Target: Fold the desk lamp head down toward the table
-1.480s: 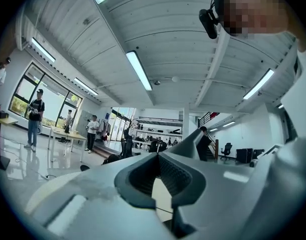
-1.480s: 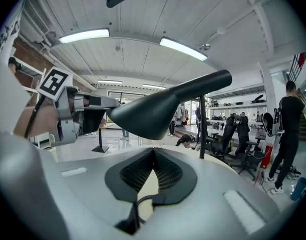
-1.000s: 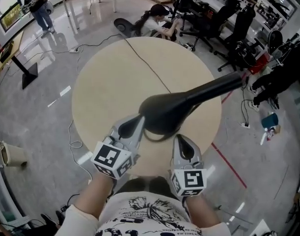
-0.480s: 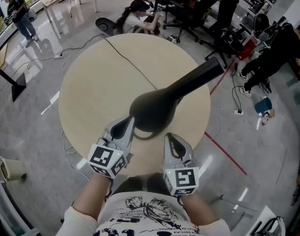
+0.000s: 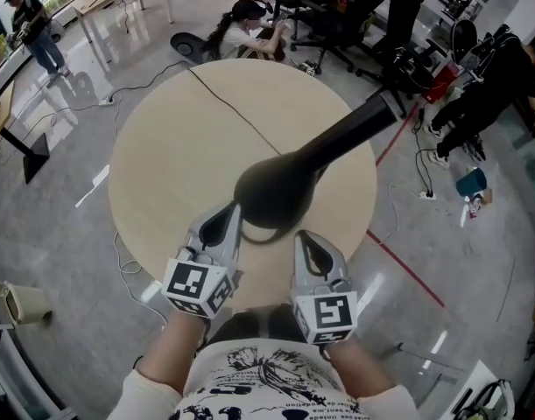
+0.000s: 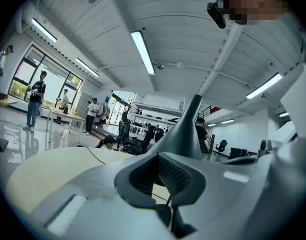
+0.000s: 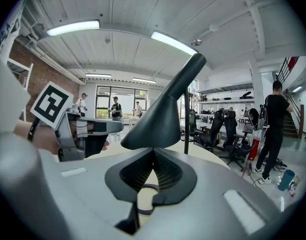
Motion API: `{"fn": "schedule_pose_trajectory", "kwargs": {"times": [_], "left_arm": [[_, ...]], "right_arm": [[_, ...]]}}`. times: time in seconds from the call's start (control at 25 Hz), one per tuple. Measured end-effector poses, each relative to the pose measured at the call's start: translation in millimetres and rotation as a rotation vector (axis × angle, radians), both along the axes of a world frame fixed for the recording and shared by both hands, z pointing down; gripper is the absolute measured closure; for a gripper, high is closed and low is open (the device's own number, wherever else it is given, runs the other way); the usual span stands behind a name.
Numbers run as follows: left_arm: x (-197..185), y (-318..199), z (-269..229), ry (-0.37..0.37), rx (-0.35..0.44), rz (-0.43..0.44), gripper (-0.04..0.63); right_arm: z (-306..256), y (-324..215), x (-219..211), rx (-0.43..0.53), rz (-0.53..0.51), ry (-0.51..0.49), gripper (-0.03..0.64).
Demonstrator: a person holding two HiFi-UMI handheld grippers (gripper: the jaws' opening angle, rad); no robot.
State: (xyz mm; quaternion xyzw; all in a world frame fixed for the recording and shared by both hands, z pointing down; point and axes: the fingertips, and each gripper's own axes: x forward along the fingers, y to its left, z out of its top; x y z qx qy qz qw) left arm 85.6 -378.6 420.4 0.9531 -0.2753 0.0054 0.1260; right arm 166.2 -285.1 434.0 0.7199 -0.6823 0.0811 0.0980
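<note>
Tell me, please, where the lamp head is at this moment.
In the head view, the lamp head hangs over the near part of the round table, just ahead of and between the left gripper and right gripper.

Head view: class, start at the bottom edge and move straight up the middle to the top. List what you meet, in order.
printed shirt → left gripper and right gripper, side by side → lamp head → black cable → far rim of the table → crouching person
</note>
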Motion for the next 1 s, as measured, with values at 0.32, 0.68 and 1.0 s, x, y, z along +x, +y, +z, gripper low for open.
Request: {"fn": "schedule_pose_trajectory", "kwargs": {"times": [0.32, 0.68, 1.0], "left_arm": [[-6, 58, -29, 0.052, 0.059, 0.072, 0.591], [-10, 107, -19, 0.006, 0.077, 0.072, 0.591], [-9, 183, -29, 0.006, 0.158, -0.035, 0.591]], "right_arm": [[-16, 22, -16, 0.039, 0.001, 0.003, 0.607], [-12, 59, -18, 0.035, -0.035, -0.02, 0.607], [-8, 125, -19, 0.067, -0.126, -0.023, 0.607]]}}
